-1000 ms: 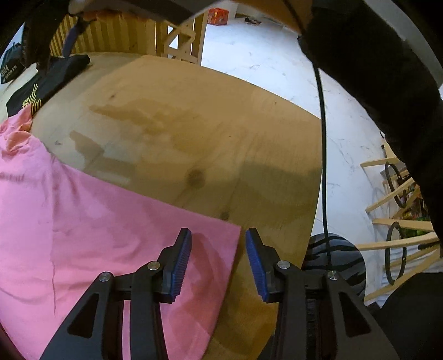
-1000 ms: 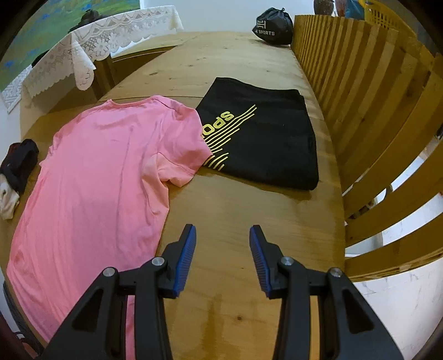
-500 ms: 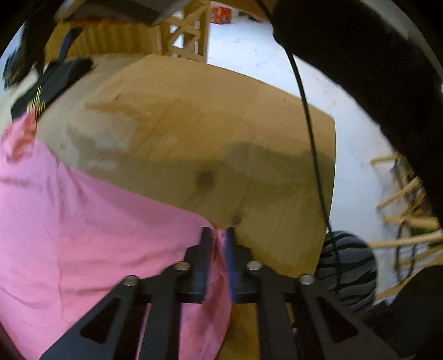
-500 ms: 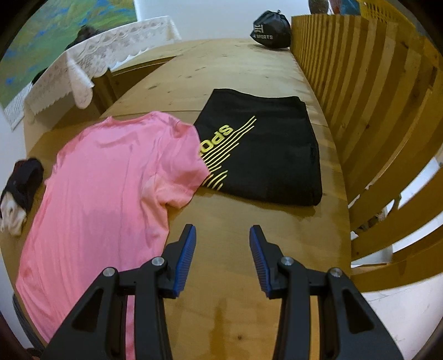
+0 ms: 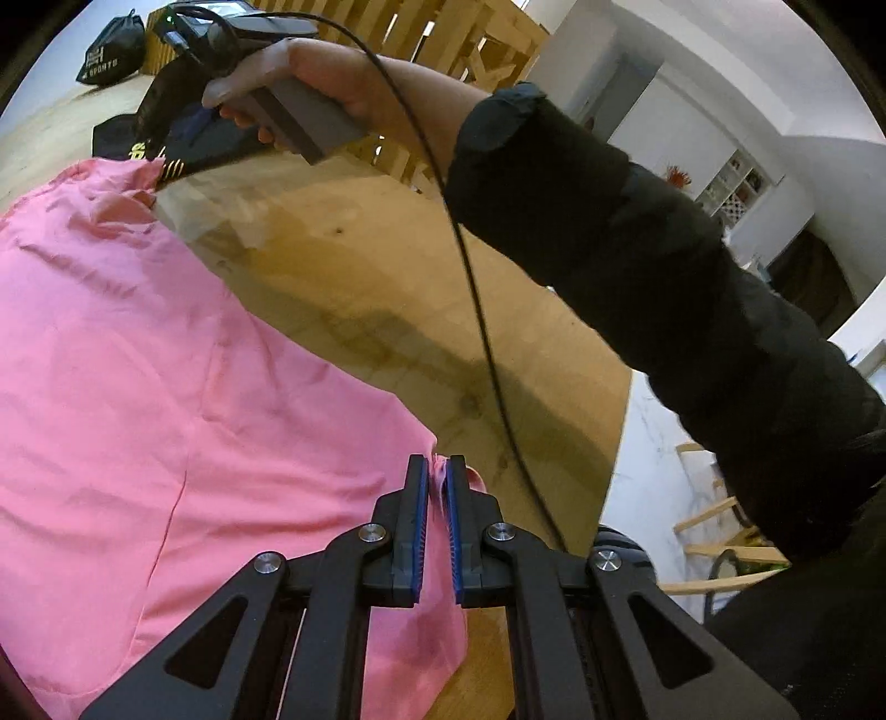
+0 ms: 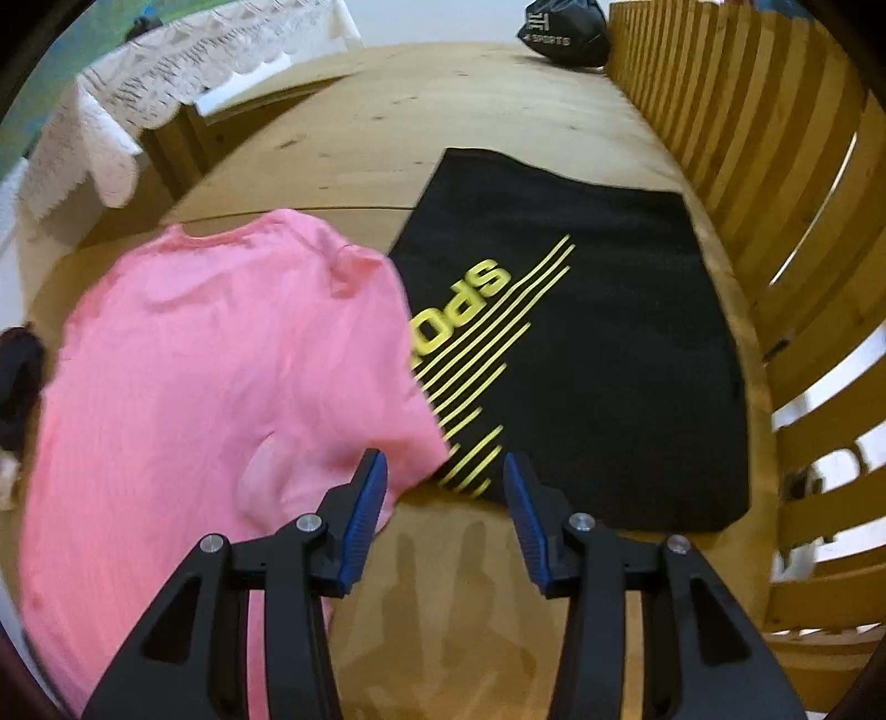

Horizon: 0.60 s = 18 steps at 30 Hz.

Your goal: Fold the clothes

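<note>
Garments on the wooden table (image 6: 443, 99), counted: two laid out. One pink T-shirt (image 6: 210, 376) spread flat, neck toward the far end, its near sleeve lying over the edge of the second item. One black garment (image 6: 598, 332), folded into a rectangle, yellow lettering and stripes on top, lying beside a slatted wooden rail (image 6: 775, 166).

Containers: one black drawstring bag (image 6: 565, 33) with white print at the far end of the table, closed up; contents cannot be told.

Grippers: two. Left gripper (image 5: 436, 487), jaws together and clamped on a bottom corner of the pink T-shirt, a pinch of pink cloth showing between the blue pads (image 5: 421, 526). Right gripper (image 6: 443, 487), jaws apart and just now widening, nothing between them, held above the sleeve hem and the black garment's near edge. Right hand (image 5: 332, 83), black sleeve, grips its handle, one black cable trailing.

One lace cloth (image 6: 111, 111) on a neighbouring table.
</note>
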{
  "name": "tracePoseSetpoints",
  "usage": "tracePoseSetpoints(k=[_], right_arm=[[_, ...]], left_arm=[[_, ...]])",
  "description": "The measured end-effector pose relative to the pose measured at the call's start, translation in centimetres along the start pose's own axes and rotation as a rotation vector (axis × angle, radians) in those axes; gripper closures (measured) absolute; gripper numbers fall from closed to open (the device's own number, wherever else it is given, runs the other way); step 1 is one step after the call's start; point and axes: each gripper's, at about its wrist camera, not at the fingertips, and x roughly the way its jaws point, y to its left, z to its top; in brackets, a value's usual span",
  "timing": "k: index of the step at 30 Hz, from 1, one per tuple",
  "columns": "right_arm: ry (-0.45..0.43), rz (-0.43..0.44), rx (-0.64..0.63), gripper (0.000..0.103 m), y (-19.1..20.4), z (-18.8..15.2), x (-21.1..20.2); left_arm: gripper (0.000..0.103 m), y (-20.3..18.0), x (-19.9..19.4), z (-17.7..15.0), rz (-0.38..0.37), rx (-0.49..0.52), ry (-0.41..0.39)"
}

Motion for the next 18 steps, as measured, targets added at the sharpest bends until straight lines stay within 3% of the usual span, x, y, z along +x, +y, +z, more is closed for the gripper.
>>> tracePoseSetpoints(k=[7, 10, 14, 18], right_arm=[[0.082, -0.115, -0.018, 0.057, -0.4, 1.1, 2.0], [0.105, -0.109, -0.002, 0.057, -0.6, 1.2, 2.3], [0.093, -0.172, -0.012, 0.056, -0.7, 1.7, 1.6], [0.145, -0.108, 0.018, 0.049, -1.0, 1.7, 2.1]], left_arm=[[0.097, 1.2, 0.3, -0.2, -0.014, -0.015, -0.001], [0.097, 1.7, 0.4, -0.2, -0.014, -0.018, -0.005], [0.097, 1.8, 0.4, -0.3, -0.011, -0.014, 0.001], [0.097, 1.7, 0.7, -0.2, -0.008, -0.010, 0.003]])
